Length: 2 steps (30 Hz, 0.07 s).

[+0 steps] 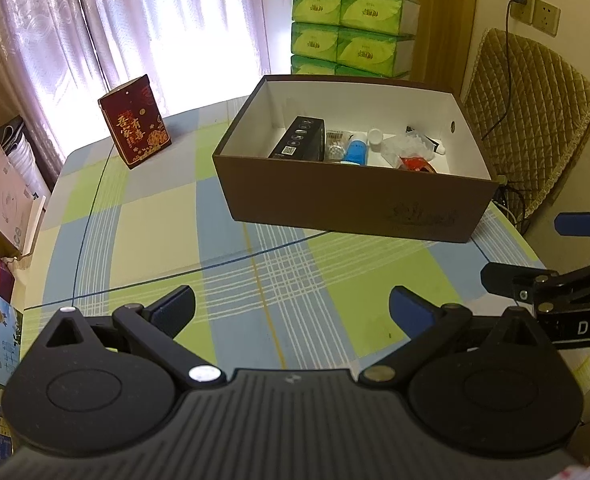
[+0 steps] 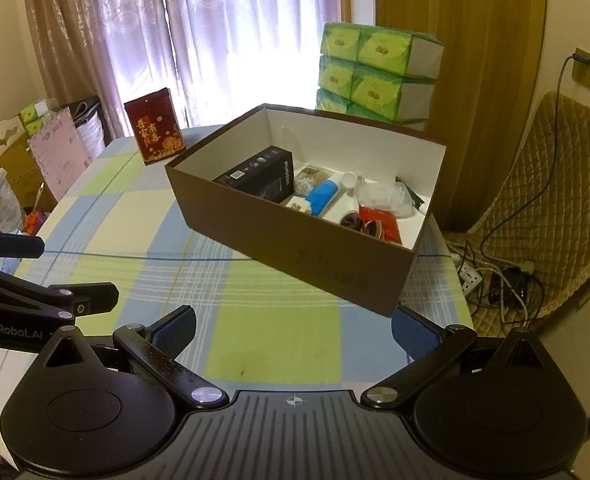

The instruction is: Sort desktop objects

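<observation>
A brown cardboard box stands on the checked tablecloth. Inside lie a black carton, a blue and white bottle, a clear plastic bag, a red packet and other small items. A red box with gold characters stands upright at the table's far left. My left gripper is open and empty above the cloth. My right gripper is open and empty near the brown box's front corner.
Stacked green tissue packs stand behind the box. A quilted chair and a power strip with cables are to the right. Cartons and bags crowd the left side.
</observation>
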{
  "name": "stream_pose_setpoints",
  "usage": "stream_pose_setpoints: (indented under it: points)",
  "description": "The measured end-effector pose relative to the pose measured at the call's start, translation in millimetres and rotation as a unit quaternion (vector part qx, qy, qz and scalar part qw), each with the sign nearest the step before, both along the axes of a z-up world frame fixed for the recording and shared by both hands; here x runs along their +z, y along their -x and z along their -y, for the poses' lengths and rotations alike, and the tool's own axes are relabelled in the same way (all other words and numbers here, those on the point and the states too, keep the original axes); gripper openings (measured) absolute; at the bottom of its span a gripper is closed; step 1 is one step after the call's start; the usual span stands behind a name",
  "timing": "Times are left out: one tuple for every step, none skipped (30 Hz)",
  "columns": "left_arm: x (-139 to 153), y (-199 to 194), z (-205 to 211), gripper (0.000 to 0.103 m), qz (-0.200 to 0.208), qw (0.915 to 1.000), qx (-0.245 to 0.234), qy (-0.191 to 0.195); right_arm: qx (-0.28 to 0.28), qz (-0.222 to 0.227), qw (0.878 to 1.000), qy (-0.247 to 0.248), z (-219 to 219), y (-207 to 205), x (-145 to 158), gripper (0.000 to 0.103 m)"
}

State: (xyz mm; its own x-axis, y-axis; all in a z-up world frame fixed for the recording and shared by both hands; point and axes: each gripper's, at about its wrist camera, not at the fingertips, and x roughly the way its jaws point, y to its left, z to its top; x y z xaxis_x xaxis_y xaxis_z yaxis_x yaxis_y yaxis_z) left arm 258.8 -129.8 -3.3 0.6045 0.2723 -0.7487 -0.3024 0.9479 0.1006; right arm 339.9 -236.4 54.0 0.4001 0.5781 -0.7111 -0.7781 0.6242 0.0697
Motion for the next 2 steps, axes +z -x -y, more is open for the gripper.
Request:
stream_pose_setpoints:
  points:
    - [0.1,-1.0,-0.7,0.102,0.0,1.0,0.0,0.0,-0.001,0.0,1.0,-0.001,-0.2,-1.0,0.1,0.101]
    - [-0.1,-2.2,-0.9,0.102,0.0,1.0,0.0,0.0,-0.001,0.0,1.0,-0.001,-0.2,-1.7,0.0,0.101]
